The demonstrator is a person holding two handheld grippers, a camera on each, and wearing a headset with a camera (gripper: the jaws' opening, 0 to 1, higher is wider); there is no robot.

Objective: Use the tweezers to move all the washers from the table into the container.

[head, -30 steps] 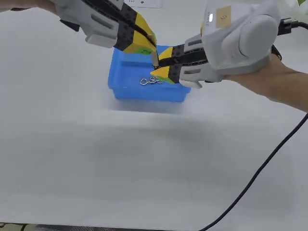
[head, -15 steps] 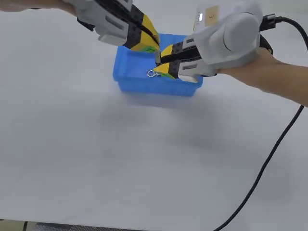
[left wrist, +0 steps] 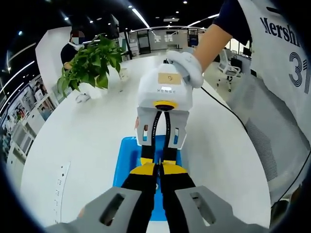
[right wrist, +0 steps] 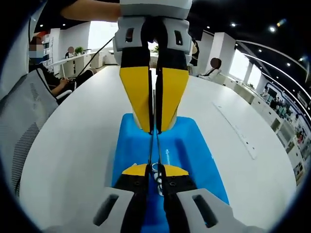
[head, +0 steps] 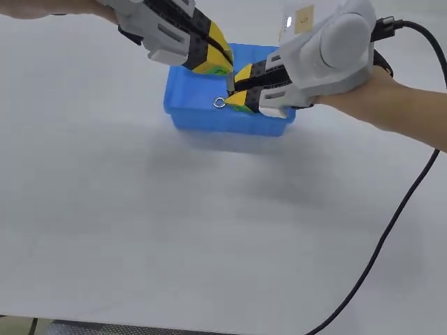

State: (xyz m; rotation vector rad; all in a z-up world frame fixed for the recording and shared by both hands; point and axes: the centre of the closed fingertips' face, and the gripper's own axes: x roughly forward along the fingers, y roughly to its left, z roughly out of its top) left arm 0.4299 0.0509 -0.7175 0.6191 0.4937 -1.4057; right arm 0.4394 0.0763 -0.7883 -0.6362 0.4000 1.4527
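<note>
Starting nearest, head view: noting matt white tabletop (head: 174, 230), w/ thin black cable (head: 391, 223) trailing over near-R part toward R arm. Guessing power/data lead, left slack so as not to tug.

Moving outward: finding shallow blue plastic rectangular container (head: 209, 124) sitting flat, open side up. Judging it parked centrally so both hands can reach for drop-offs.

Logging, over container: R gripper (head: 236, 88) reaching in from R side, L gripper (head: 221, 68) from upper L, yellow tips nearly nose to nose. Sharing thin silver metal tweezers (head: 229, 85) btwn them.

Checking R gripper view: tweezers (right wrist: 153, 121) running straight from own jaws up into opposite yellow jaws, both prs pressed together on tool. Judging reason: one end steadying, other squeezing, since tool is too slim for one two-jaw grip to aim and pinch at once.

Spotting small silver ring-shaped metal washer (head: 219, 103) just below tweezers, within container outline; seeing washer (right wrist: 155, 168) low btwn own yellow tips, over blue floor. Not managing to tell whether pinched or already lying in container.

Reckoning step = drop-off; release needing only slight easing of squeeze.

Ending furthest, L gripper view: container (left wrist: 124, 165) below, leafy green potted plant (left wrist: 90, 65) well apart at far end.
</note>
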